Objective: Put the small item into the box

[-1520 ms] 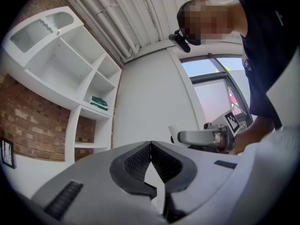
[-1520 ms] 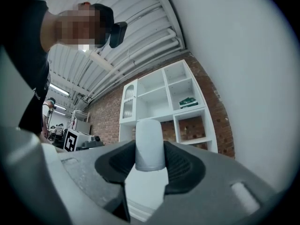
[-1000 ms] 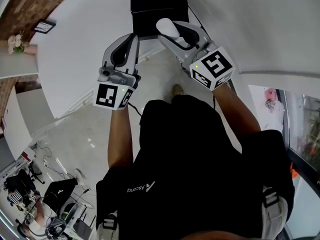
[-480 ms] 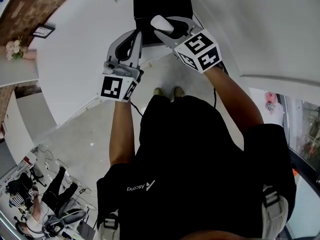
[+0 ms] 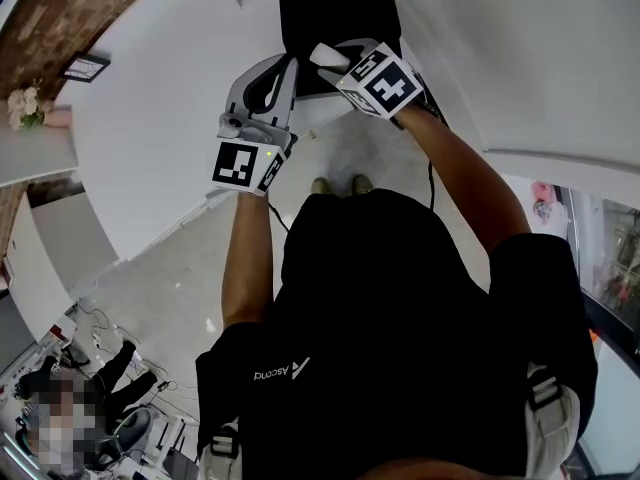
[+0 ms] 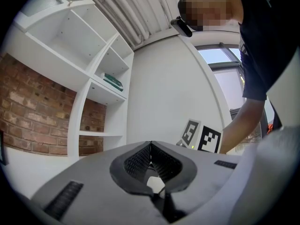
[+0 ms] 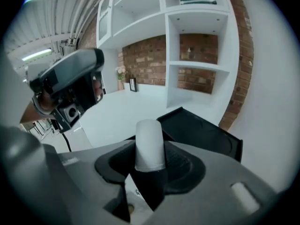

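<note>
The small item (image 5: 326, 54) is a white rounded cylinder, and my right gripper (image 5: 328, 60) is shut on it, holding it at the near edge of the black box (image 5: 340, 13). In the right gripper view the item (image 7: 149, 143) stands upright between the dark pads, with the open black box (image 7: 202, 131) just beyond it on the white surface. My left gripper (image 5: 284, 68) hovers beside the box's left near corner. Its jaws (image 6: 150, 149) are shut with nothing between them.
White counters (image 5: 150, 108) run on both sides of the box, above a grey floor (image 5: 330, 153). White shelving against a brick wall (image 7: 197, 55) stands behind the box. A small picture frame (image 5: 85, 65) and flowers (image 5: 25, 103) sit far left.
Both grippers have moved forward towards the black box. The right one has carried the white item from in front of the box up to its near edge.
</note>
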Tool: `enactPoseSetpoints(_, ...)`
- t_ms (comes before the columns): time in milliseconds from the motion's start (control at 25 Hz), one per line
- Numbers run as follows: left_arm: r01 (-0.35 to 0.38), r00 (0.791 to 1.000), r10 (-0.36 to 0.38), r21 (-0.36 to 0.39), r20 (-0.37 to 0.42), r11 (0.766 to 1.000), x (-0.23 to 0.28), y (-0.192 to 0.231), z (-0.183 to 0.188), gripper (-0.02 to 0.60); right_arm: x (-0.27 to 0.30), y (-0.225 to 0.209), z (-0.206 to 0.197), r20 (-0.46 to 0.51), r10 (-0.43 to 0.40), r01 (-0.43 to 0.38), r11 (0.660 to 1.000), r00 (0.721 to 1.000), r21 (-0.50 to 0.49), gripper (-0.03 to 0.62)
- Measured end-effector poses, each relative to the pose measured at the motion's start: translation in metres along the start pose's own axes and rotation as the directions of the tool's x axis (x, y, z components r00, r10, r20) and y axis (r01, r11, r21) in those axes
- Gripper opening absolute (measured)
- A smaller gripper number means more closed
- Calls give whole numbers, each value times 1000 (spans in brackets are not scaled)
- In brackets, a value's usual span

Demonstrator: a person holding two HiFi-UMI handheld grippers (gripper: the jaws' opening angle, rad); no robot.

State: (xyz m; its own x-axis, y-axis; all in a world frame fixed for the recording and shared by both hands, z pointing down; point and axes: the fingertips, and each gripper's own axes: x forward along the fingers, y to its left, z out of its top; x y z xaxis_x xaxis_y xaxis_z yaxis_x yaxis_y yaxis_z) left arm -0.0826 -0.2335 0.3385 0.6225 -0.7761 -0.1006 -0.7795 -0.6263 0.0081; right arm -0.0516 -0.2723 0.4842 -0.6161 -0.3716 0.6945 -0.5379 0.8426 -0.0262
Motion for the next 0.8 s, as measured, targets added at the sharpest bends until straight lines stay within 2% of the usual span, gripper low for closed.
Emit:
enactPoseSetpoints(200, 18, 1000, -18, -16, -7, 1000, -3, 8, -5, -2, 27, -9, -15, -134, -20, 21, 1000, 991, 7, 176)
enactPoseSetpoints(480, 26, 1000, -26, -34, -14, 999, -10, 22, -11, -2, 59, -22, -36, -290, -50, 59, 998, 956, 25, 176)
enactPoseSetpoints(800, 32, 999, -33, -48, -17, 998, -18, 36, -15, -2, 81, -26, -54, -383, -53, 65, 998, 922, 19, 178)
